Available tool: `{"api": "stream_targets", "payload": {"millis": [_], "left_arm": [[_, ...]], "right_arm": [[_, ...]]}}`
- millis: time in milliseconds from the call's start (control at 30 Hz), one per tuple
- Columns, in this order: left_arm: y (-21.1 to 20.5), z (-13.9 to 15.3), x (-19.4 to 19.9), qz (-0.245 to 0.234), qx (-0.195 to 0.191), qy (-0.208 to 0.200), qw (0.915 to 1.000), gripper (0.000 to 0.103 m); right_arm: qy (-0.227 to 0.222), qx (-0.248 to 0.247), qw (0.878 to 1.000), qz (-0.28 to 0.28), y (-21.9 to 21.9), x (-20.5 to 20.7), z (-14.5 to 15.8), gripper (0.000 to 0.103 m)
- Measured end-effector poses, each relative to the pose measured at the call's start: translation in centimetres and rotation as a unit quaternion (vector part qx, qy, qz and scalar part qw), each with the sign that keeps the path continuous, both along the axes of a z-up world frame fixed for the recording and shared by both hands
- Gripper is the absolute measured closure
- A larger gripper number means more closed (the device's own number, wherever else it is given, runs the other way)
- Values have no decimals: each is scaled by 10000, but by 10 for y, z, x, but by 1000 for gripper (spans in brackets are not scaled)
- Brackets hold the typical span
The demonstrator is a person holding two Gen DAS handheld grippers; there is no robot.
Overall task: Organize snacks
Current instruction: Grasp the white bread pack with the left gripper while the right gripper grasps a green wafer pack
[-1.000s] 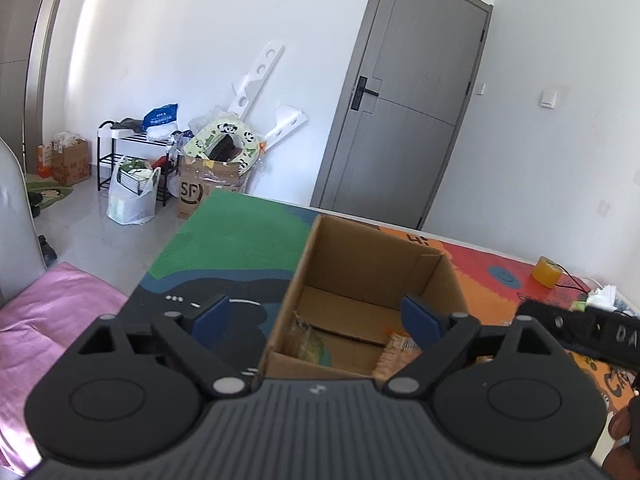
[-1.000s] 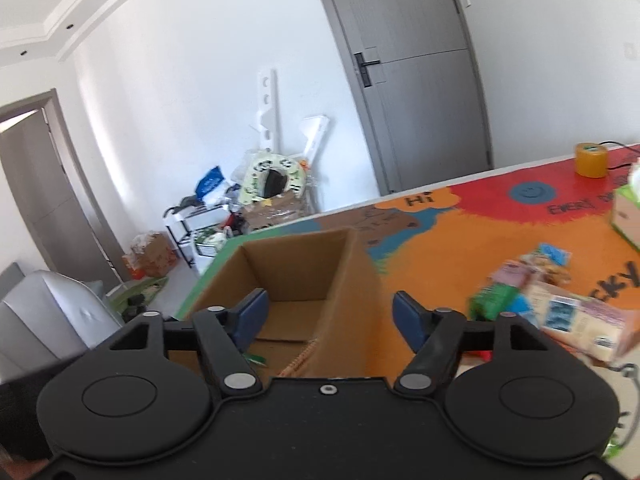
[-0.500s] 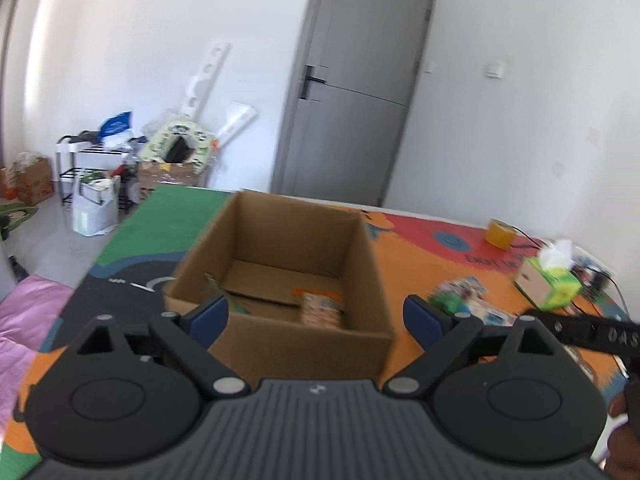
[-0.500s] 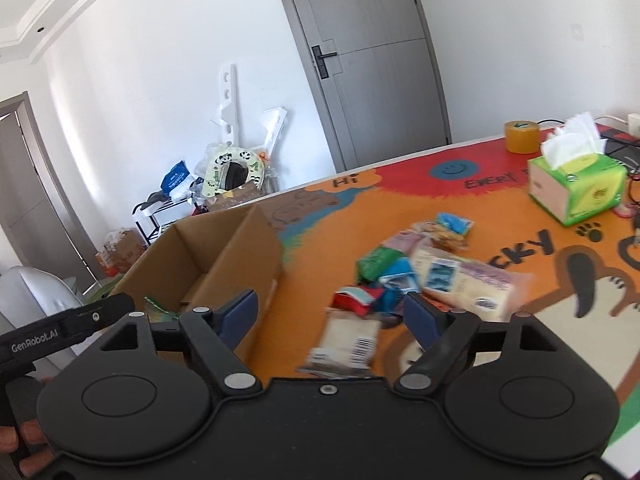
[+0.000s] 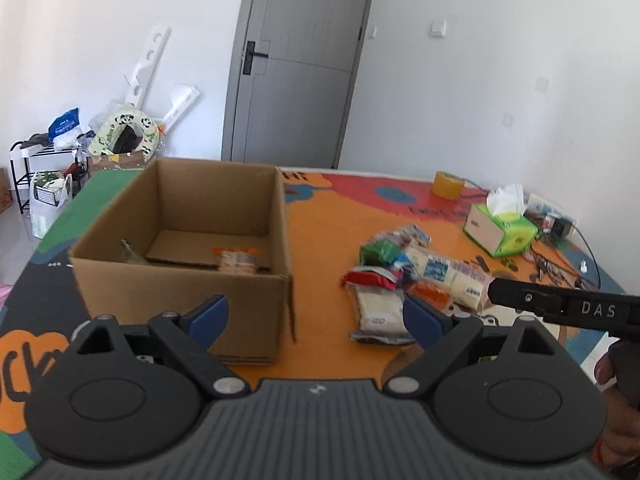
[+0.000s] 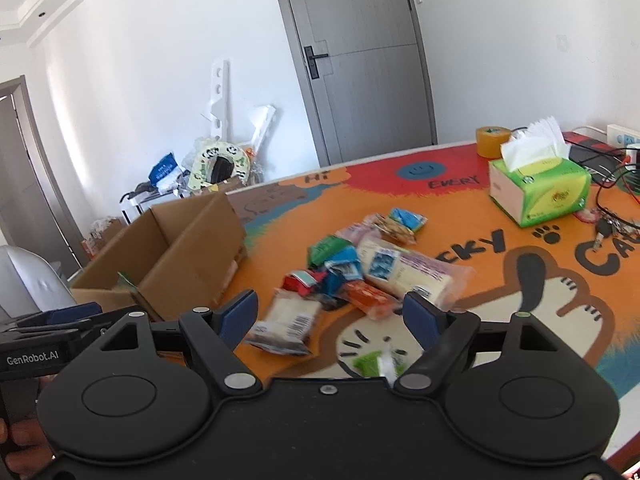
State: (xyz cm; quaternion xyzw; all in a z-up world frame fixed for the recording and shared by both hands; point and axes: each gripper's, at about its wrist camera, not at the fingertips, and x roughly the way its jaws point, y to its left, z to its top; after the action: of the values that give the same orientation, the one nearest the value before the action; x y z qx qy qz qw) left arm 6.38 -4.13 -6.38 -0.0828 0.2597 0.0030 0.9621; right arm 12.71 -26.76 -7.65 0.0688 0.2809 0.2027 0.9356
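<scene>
An open cardboard box [image 5: 184,272] stands on the colourful mat, with two snack packets [image 5: 238,261] on its floor. It also shows in the right wrist view [image 6: 188,256]. A pile of snack packets [image 5: 412,276] lies to the right of the box, also in the right wrist view [image 6: 360,272]. A pale bread packet [image 6: 286,320] lies nearest. My left gripper [image 5: 314,318] is open and empty, in front of the box's right corner. My right gripper [image 6: 332,318] is open and empty, hovering just in front of the pile.
A green tissue box [image 6: 540,188] and a yellow tape roll [image 6: 492,140] stand at the far right of the mat. Cables and keys [image 6: 608,228] lie by the right edge. A small green wrapper [image 6: 372,362] lies close under my right gripper. Clutter [image 5: 120,140] stands beyond the table.
Both grippers swung right, away from the box toward the snack pile. The right gripper has come closer to the pile. Both stay open and empty.
</scene>
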Motion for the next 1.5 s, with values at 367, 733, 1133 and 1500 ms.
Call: {"api": "stream_targets", "payload": {"millis": [367,733,1133,1500], "left_arm": [[-26,-23,19,-301,50,165,9994,12],[-54,-37,43,-587,-25,254,9980,12],[-73,-58,85,-474,84,701,9964,23],[-81,-68,99,-245,459,777,9956,50]], "right_arm": [[247,-246,9994,-55,-9,8,-37,27],[519,-467,9974,-170,-21,28,-69,66],[577,-352,9954,-674,-56,42,-70,67],[458,-497,9946,-792,-50,45,-71,68]]}}
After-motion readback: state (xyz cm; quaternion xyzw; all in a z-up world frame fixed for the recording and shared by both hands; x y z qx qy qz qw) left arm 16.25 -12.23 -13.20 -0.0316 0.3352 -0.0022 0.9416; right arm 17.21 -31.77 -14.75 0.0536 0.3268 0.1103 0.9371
